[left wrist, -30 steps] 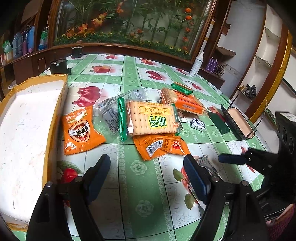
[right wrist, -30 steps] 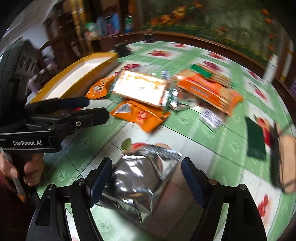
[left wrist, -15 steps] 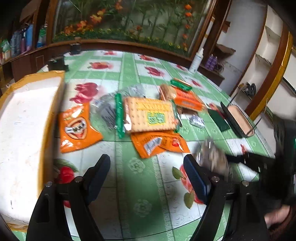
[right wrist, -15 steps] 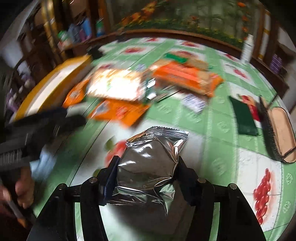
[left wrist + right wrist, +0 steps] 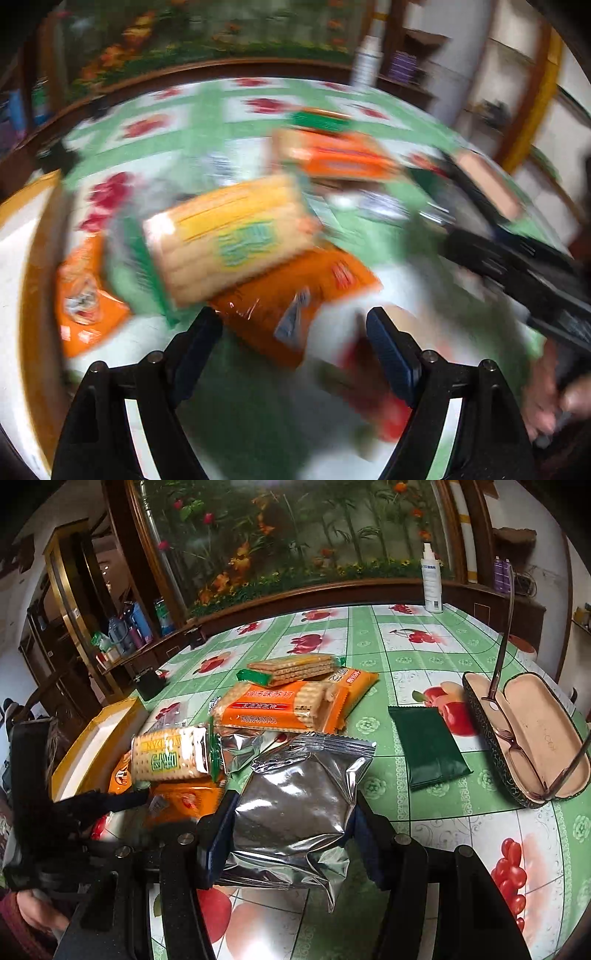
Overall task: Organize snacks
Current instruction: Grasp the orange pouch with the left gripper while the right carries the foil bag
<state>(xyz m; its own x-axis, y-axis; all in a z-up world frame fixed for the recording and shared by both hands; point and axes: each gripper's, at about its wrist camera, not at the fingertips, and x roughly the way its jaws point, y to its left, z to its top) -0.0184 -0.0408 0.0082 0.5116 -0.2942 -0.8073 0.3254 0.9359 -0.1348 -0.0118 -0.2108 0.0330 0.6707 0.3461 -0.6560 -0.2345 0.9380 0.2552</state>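
My right gripper [image 5: 291, 819] is shut on a silver foil packet [image 5: 295, 805] and holds it above the green fruit-print table [image 5: 424, 664]. Behind it lie a yellow cracker pack [image 5: 173, 757], an orange biscuit pack [image 5: 291, 705], a green-ended cracker pack [image 5: 291, 670] and a dark green packet [image 5: 430, 751]. The left wrist view is blurred. My left gripper [image 5: 295, 328] is open and empty, just in front of an orange packet [image 5: 291, 295] and the yellow cracker pack [image 5: 229, 236]. Another orange packet [image 5: 85, 299] lies beside the yellow-rimmed white box [image 5: 26, 295] at left.
An open glasses case [image 5: 524, 738] with glasses lies at the table's right side. A white spray bottle [image 5: 431, 579] stands at the far edge. The yellow box [image 5: 96, 738] sits at the left. Two small black objects [image 5: 147, 681] stand near the far left edge.
My right gripper has shut on the silver packet and lifted it off the table. My left gripper has moved forward toward the orange packet and the cracker pack, still open.
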